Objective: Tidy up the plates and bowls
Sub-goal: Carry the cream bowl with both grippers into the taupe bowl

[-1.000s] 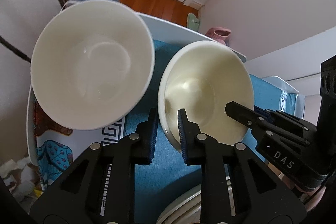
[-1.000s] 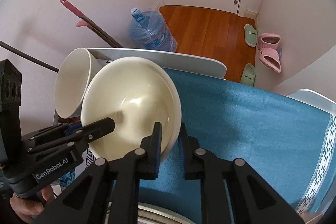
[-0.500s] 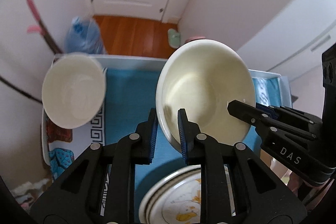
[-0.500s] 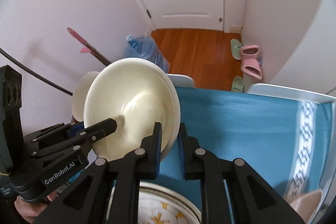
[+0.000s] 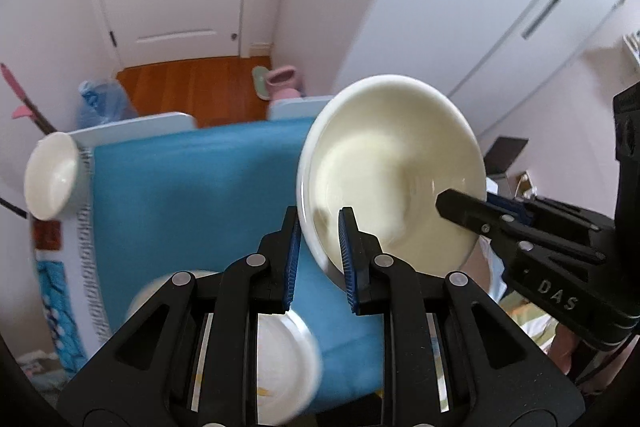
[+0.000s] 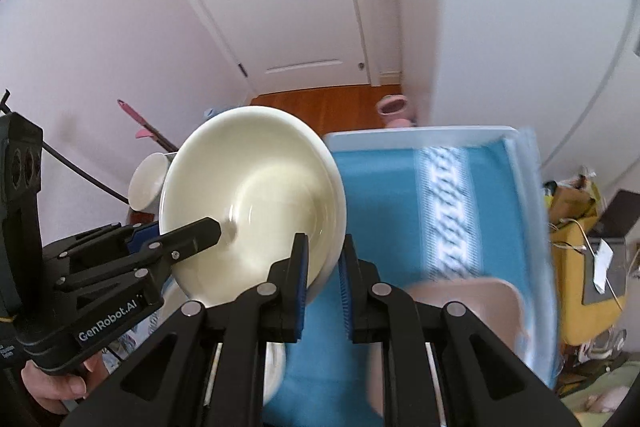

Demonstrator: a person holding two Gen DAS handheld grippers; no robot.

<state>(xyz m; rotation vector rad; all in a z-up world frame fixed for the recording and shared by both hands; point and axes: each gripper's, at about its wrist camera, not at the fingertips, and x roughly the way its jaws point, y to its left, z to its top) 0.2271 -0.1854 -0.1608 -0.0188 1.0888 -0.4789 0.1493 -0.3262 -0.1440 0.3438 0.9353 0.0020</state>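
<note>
- Cream bowl (image 5: pixel 394 175) is carried clear of the bench (image 5: pixel 192 187), gripped on two sides at once; it is tilted, with the open face turned toward both wrist cameras.
- Left gripper (image 5: pixel 318 247): jaws clamped on the bowl's lower-left rim, one blue pad inside and one outside the wall.
- Right gripper (image 6: pixel 323 263): jaws clamped on the rim's opposite side, lower-right as seen from the right wrist view. Same pad arrangement.
- Each gripper is seen in the other's view reaching in at the far rim, so the bowl sits between the two, roughly equally near to both.
- Key relation for the next move (judged): the bowl is round with no long axis, so only the rim-to-rim line between the two grips matters. That line has to be brought level over a set-down spot before either grip is released.
- Candidate spots below: a pink dish (image 6: pixel 466 303) close under the right gripper, and a white plate (image 5: pixel 280 359) under the left gripper. A white bowl (image 5: pixel 52 175) lies on its side at the bench's far left edge, well apart from the held bowl.
- Which spot is intended cannot be told; both views are motion-blurred low down.
- Risk (judged): if one grip is opened first while the bowl is tilted, the bowl may swing on the remaining thin rim grip.
</note>
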